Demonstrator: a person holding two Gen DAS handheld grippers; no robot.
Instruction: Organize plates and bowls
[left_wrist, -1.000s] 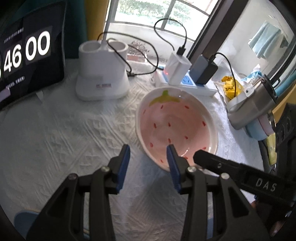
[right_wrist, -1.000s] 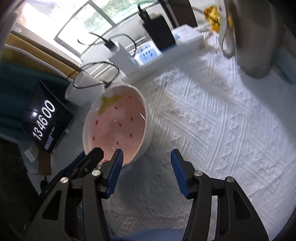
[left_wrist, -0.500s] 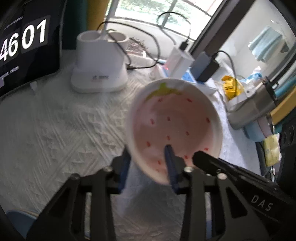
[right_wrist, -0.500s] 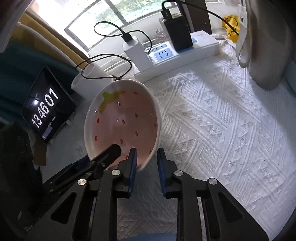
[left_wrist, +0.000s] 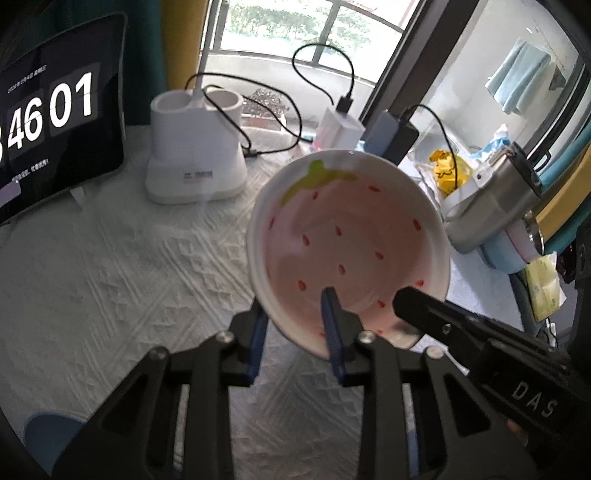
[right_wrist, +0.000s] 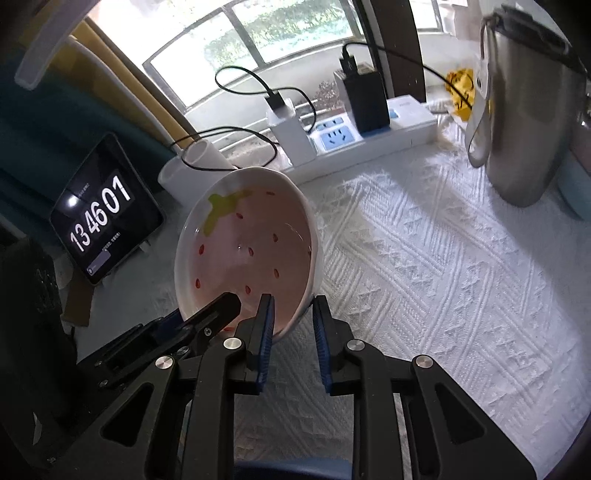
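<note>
Now the bowl (left_wrist: 351, 243), flat on the counter (left_wrist: 122, 273) a second ago, hangs tilted above it; left gripper (left_wrist: 295, 341) and right gripper (right_wrist: 291, 338), angled downward, have closed their fingers on its near rim.

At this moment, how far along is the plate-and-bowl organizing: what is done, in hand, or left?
Done: nothing looks stacked or put away yet. In hand: the strawberry bowl is tilted and clear of the white tablecloth, its near rim pinched by both the left gripper, whose jaws have just been closing, and the right gripper. Left: setting this bowl somewhere; a blue dish edge shows at the near corner, destination unclear.
</note>
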